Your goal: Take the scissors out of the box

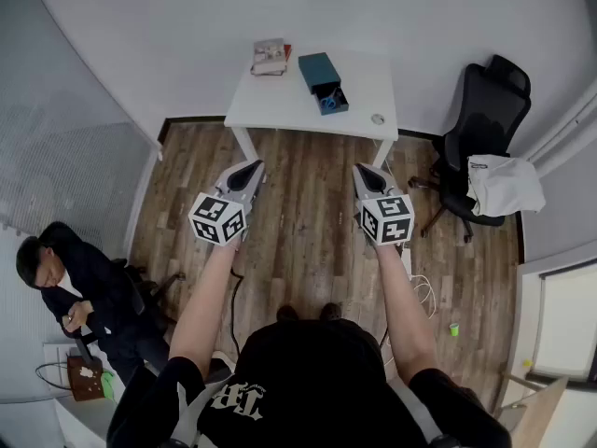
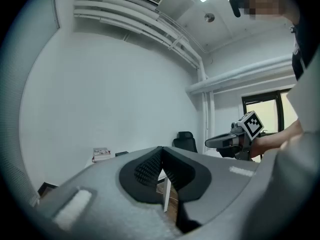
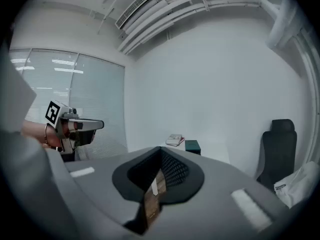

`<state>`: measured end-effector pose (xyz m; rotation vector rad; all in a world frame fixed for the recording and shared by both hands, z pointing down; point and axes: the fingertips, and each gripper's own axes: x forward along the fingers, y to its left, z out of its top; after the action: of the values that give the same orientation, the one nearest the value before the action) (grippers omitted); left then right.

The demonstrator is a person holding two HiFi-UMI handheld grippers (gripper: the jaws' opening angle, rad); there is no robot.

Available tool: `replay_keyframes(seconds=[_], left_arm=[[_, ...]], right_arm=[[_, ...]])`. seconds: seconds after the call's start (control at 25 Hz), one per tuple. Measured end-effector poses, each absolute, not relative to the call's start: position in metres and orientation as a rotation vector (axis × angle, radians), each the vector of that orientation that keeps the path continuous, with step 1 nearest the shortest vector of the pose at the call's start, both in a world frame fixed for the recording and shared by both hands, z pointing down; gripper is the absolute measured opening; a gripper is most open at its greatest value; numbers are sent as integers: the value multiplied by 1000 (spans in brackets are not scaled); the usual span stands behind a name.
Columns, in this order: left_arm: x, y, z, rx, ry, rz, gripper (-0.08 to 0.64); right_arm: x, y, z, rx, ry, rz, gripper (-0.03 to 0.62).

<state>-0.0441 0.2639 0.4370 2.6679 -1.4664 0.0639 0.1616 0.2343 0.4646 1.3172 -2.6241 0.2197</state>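
A teal box [image 1: 318,67] stands on the white table [image 1: 280,105] across the room, its drawer [image 1: 332,100] pulled out toward me. Blue-handled scissors [image 1: 327,103] lie in the drawer. My two grippers are held up over the wooden floor, well short of the table. The left gripper [image 1: 256,165] and the right gripper [image 1: 362,169] both point toward it, jaws shut and empty. The right gripper view shows the box [image 3: 192,145] small, beyond the shut tips [image 3: 161,151]. In the left gripper view the jaws [image 2: 161,151] meet with nothing between them.
A stack of books [image 1: 270,56] lies at the table's far left, and a small round object [image 1: 378,119] sits near its front right corner. A black office chair [image 1: 480,124] with a white cloth [image 1: 505,184] stands right. A seated person [image 1: 79,287] is at lower left.
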Motion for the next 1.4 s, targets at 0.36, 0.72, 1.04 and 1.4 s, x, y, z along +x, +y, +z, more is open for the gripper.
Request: replay_keyframes(seconds=[0.36, 0.72, 1.04, 1.4], left_arm=[[-33, 267, 433, 2675, -1468, 55, -3], [-18, 269, 433, 2681, -1456, 57, -3], [3, 267, 433, 2689, -1444, 72, -3], [34, 268, 438, 2687, -1438, 84, -3]], right_arm=[[172, 238, 464, 1328, -2624, 220, 5], [183, 239, 459, 1328, -2635, 205, 5], [203, 239, 462, 1329, -2645, 213, 5], [228, 240, 471, 1311, -2654, 234, 5]])
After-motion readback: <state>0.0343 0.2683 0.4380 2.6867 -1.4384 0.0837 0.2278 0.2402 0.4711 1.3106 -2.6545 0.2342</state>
